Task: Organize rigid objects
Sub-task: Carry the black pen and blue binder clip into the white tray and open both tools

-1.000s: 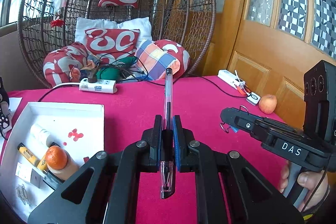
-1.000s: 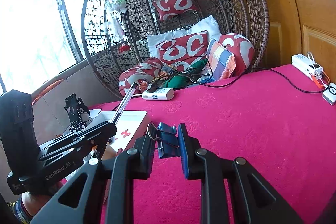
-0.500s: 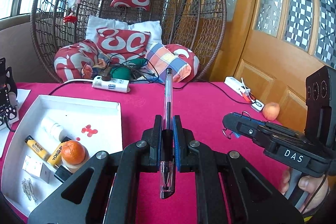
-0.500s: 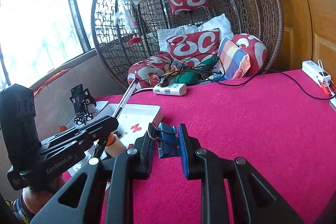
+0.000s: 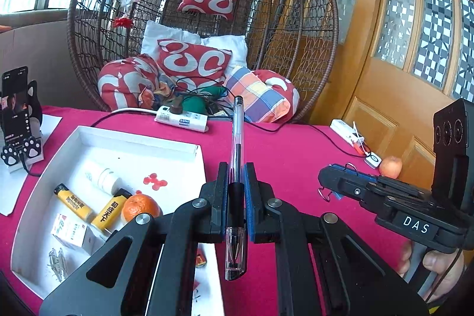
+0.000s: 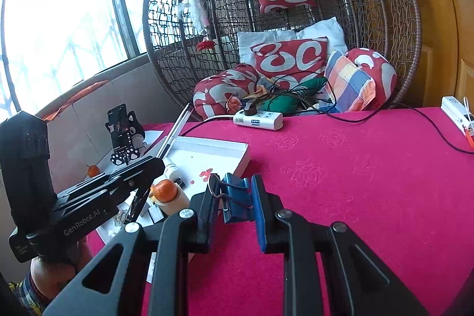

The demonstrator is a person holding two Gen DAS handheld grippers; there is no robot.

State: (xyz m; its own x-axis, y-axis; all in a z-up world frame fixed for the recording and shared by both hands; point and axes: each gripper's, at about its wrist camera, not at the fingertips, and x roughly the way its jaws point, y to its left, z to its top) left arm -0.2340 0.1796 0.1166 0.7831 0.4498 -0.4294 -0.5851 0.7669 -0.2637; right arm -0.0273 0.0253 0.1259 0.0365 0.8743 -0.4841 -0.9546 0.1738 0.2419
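My left gripper (image 5: 236,185) is shut on a clear pen (image 5: 237,138) that sticks out forward over the red table, just right of the white tray (image 5: 133,138). In the tray lie a white bottle (image 5: 100,176), two yellow lighters (image 5: 72,202), a tangerine (image 5: 139,206), a small box and paper clips. My right gripper (image 6: 235,182) is shut on a blue binder clip (image 6: 237,200), held above the cloth near the tray's near right corner (image 6: 243,159). The left wrist view has the right gripper (image 5: 331,185) at the right; the right wrist view has the left gripper (image 6: 154,165) over the tray.
A white power strip (image 5: 180,119) with cables lies at the table's far edge, before a wicker hanging chair full of cushions. A phone on a cat-shaped stand (image 5: 14,105) stands left of the tray. A second power strip (image 5: 346,131) and a peach (image 5: 390,166) lie far right.
Both grippers have moved left across the table, so the tray now fills more of each view. The pen and the binder clip stay gripped as before.
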